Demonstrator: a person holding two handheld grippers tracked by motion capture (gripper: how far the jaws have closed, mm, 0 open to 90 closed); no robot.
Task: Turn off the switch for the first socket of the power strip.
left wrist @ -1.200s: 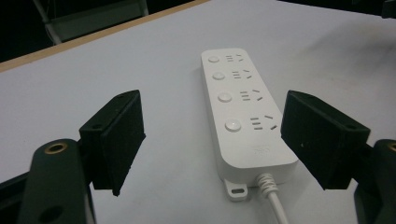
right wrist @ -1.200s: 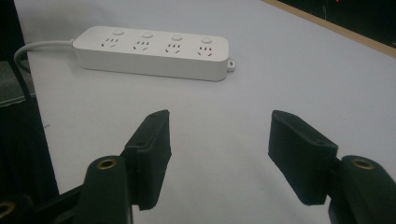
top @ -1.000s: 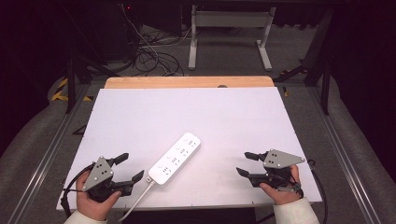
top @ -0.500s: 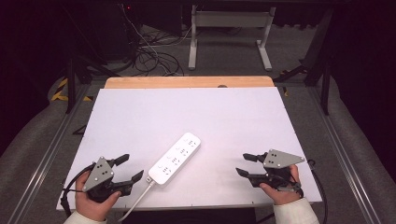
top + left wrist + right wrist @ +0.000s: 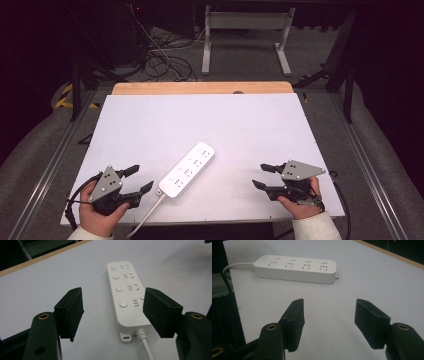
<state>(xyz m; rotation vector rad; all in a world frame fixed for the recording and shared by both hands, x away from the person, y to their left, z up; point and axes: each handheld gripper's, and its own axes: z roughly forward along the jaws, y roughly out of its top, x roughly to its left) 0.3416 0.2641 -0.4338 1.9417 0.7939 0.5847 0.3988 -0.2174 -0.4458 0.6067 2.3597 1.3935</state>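
left gripper (image 5: 138, 179): released, jaws just narrowing, nothing between | power strip (image 5: 187, 170): lay on desk (image 5: 250, 125) just ahead of it, cord end nearest, likely lined up for grasp | right gripper (image 5: 261, 176): released, empty, well apart from strip

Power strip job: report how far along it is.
Nothing looks done: the power strip lies flat and untouched on the white table. In hand: the left tool sits beside its cord end, jaws just been closing with nothing between them. The right tool waits open, apart. Gripping it is all still left.
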